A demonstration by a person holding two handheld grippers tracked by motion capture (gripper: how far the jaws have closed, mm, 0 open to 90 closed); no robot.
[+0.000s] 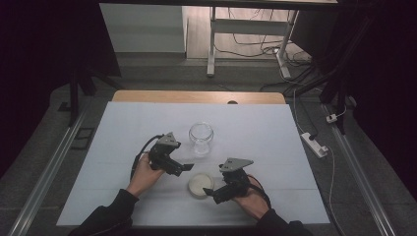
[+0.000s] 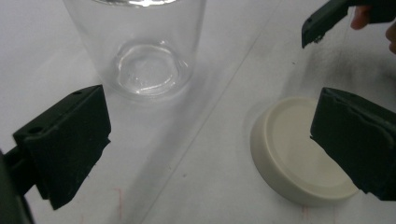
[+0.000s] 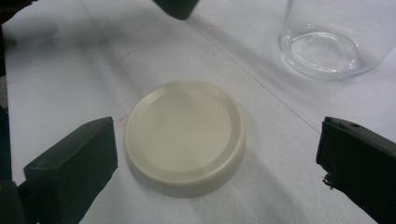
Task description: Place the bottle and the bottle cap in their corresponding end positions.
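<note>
High view: the lid (image 1: 200,185) lies flat on the table (image 1: 123,123), near the upright jar (image 1: 201,138). Right gripper (image 1: 211,195) hovers just beside the lid, jaws spread, empty. Left gripper (image 1: 189,167) hangs between jar and lid, jaws spread too.

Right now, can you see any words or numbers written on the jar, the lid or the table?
None can be read.
The glass jar is plain and clear.
The cream lid is blank on top.
The white table cover carries only faint red marks, too faint to read as letters.
</note>
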